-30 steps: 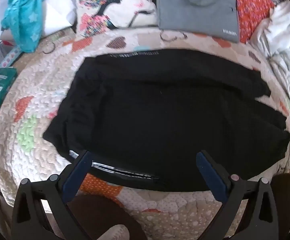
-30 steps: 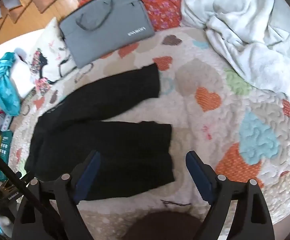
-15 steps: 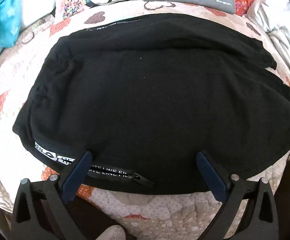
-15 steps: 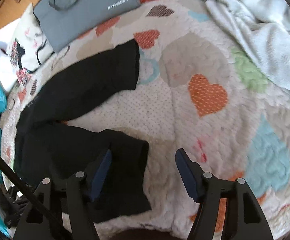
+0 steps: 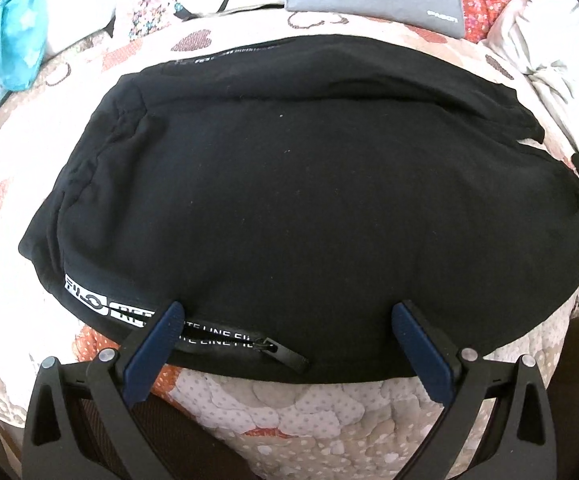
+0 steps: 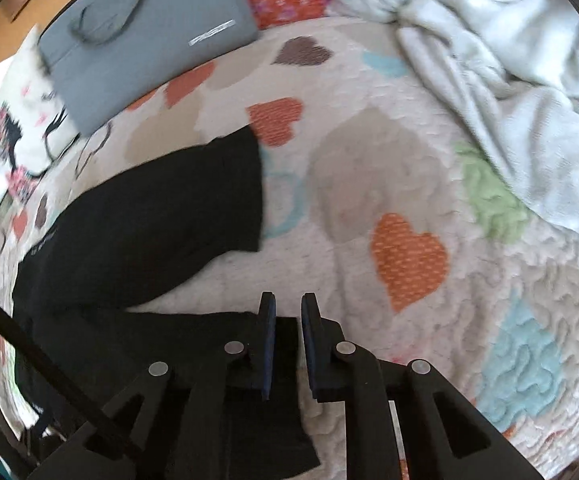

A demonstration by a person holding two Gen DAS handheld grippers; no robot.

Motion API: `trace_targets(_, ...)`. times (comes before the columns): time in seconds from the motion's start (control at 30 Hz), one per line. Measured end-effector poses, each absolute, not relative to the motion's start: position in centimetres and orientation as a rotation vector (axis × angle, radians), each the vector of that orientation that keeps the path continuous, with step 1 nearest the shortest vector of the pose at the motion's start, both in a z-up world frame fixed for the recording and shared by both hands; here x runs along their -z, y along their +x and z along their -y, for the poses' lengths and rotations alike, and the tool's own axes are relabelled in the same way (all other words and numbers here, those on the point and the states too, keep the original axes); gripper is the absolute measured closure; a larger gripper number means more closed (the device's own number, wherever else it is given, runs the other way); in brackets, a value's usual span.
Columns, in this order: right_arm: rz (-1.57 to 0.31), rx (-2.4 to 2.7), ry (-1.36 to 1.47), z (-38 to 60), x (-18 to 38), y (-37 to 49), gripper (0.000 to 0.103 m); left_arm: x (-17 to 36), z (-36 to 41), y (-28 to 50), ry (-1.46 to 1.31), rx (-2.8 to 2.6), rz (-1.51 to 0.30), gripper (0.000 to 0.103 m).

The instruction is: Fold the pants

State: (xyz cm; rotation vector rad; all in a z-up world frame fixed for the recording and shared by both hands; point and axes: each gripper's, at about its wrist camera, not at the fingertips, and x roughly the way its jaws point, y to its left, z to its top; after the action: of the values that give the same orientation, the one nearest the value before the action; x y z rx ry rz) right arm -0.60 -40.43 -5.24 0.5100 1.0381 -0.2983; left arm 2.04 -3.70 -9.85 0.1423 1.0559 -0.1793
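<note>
Your left tool (image 5: 285,312) is spread wide over the near side seam of the black pants (image 5: 297,200), which lie flat on the heart-patterned quilt (image 6: 409,168). Your right tool (image 6: 288,305) has narrowed onto the hem of the near leg, fabric between its pads.

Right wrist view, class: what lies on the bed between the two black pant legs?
Only bare heart-patterned quilt separates the upper leg from the lower leg; the right wrist view shows it.

right tongs (image 6: 288,309) narrowed onto pants (image 6: 149,216) hem
</note>
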Motion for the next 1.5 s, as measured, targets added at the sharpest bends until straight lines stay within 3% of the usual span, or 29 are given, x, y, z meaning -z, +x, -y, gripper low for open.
trace_targets(0.13, -0.939, 0.297, 0.496, 41.1, 2.6, -4.1, 0.072, 9.7, 4.0, 1.8, 0.159, 0.176, -1.04, 0.0)
trace_targets(0.23, -0.911, 0.266, 0.498, 40.4, 2.0, -6.4, 0.034, 9.6, 3.8, 1.9, 0.149, 0.189, -1.055, 0.0)
trace_targets(0.43, -1.024, 0.22, 0.476, 38.4, 3.9, -8.3, 0.036, 7.2, 2.9, 1.2, 0.08, 0.237, -1.018, 0.001)
trace_targets(0.67, -0.838, 0.203, 0.41, 35.8, -2.0, -9.3, 0.036, 2.7, -1.7, 1.2, -0.051, 0.205, -0.93, 0.001)
trace_targets(0.73, -0.765, 0.224, 0.35, 34.3, -4.0, -9.6, 0.034, 1.7, -3.5, 1.6, -0.106, 0.19, -0.925, 0.008)
trace_targets(0.8, -0.639, 0.283, 0.237, 32.2, -6.6, -10.3, 0.024, 1.0, -5.6, 1.5, -0.123, 0.158, -0.915, 0.012)
trace_targets(0.87, -0.49, 0.316, 0.156, 30.1, -8.3, -11.4, 0.0, 0.4, -8.0, 1.5, -0.118, 0.074, -0.88, 0.012)
trace_targets(0.9, -0.447, 0.291, 0.165, 29.7, -8.6, -11.6, 0.0, 0.4, -8.8, 1.4, -0.117, 0.051, -0.871, 0.012)
trace_targets(1.0, -0.607, 0.072, 0.389, 30.0, -6.9, -9.2, 0.0, 0.8, -12.5, 2.2, -0.158, -0.041, -0.881, 0.012)
trace_targets(1.07, -0.716, -0.009, 0.504, 29.9, -4.8, -7.8, 0.008, 2.0, -15.1, 3.0, -0.205, -0.081, -0.922, 0.012)
trace_targets(1.37, -0.859, 0.072, 0.532, 29.5, -0.8, -7.2, 0.009, 7.9, -19.0, 8.0, -0.308, 0.11, -1.085, 0.013)
trace_targets(1.4, -0.863, 0.079, 0.542, 29.8, -0.7, -7.1, 0.009, 8.2, -18.5, 8.2, -0.301, 0.111, -1.093, 0.021)
trace_targets(1.43, -0.866, 0.084, 0.548, 30.2, -0.5, -7.3, 0.009, 7.9, -17.9, 8.2, -0.256, 0.104, -1.072, 0.058)
trace_targets(1.47, -0.867, 0.092, 0.55, 30.3, -0.4, -7.7, 0.009, 7.6, -17.4, 8.3, -0.233, 0.111, -1.079, 0.068)
trace_targets(1.5, -0.869, 0.105, 0.547, 30.4, -0.5, -7.8, 0.009, 7.3, -17.3, 8.1, -0.243, 0.111, -1.085, 0.068)
